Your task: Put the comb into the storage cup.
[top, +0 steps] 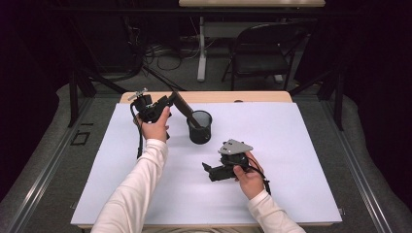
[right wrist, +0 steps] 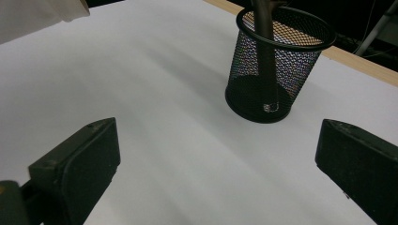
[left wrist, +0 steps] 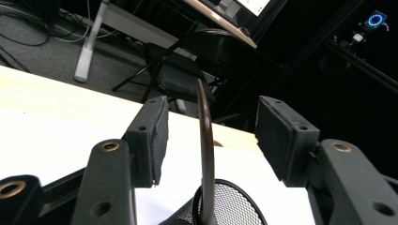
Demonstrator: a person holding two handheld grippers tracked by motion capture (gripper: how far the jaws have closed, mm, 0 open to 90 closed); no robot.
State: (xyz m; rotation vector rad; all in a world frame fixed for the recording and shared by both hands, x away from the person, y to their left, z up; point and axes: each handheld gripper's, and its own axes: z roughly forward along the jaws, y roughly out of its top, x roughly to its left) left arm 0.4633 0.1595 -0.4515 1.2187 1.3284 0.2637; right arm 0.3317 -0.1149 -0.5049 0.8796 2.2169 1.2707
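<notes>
Up close, left hand-held gripper (left wrist: 209, 140) pads clear of spatula (left wrist: 205, 154).

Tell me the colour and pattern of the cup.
Black wire mesh cup; clearest in the right gripper view.

A black wire-mesh cup (top: 199, 127) holds a dark brown flat tool (left wrist: 205, 154) on the white table sheet (top: 291, 160).

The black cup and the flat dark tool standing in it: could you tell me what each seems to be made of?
The black cup looks like metal wire mesh with a matt black coating: the table shows through its fine grid, and a solid rim rings the top. The flat dark tool looks like dark brown wood or plastic with a slight sheen along its thin edge; the look leaves open which.
</notes>
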